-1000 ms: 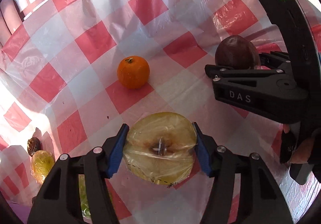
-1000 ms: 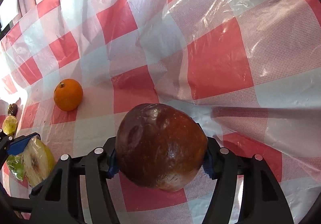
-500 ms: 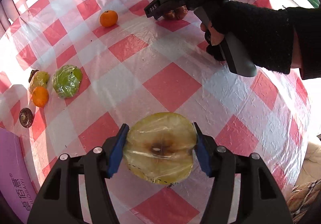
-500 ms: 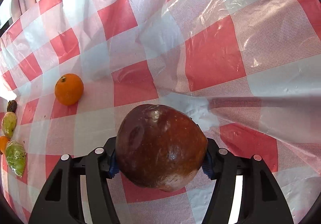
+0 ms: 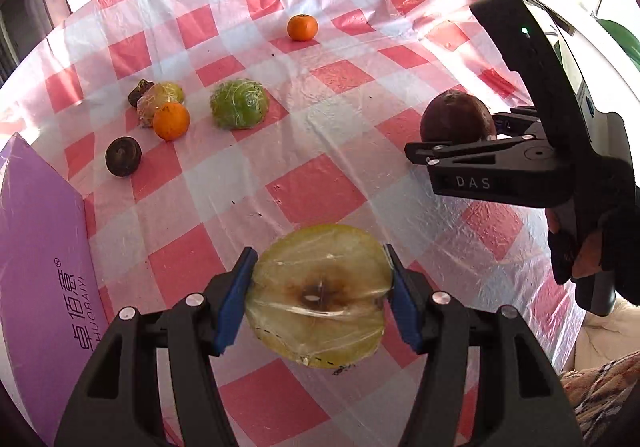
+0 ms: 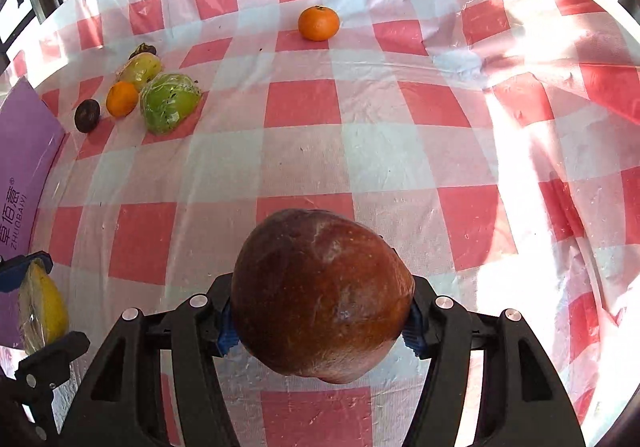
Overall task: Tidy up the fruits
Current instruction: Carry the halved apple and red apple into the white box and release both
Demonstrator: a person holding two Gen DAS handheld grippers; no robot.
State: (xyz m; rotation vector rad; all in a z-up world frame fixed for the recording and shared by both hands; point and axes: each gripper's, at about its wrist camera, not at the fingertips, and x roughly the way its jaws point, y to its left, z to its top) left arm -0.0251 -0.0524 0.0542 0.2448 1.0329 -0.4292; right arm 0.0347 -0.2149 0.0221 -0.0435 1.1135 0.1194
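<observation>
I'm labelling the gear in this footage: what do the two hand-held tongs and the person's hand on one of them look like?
Both tongs are matte black plastic with silver screw heads and blue ribbed pads on the finger tips. The left tongs show two angular forked arms. The right tongs carry white "DAS" lettering on the side, a slab-shaped black body above with a small green light, and a black grip. The hand on it wears a black knitted fingerless glove.

both fisheye cameras looked steeply down along their gripper fingers at the red-and-white checked plastic tabletop (image 5: 312, 191), from close above. both views shared the lone orange mandarin (image 5: 302, 27) (image 6: 319, 23) and the purple printed box (image 5: 36, 267) (image 6: 24, 167).
</observation>
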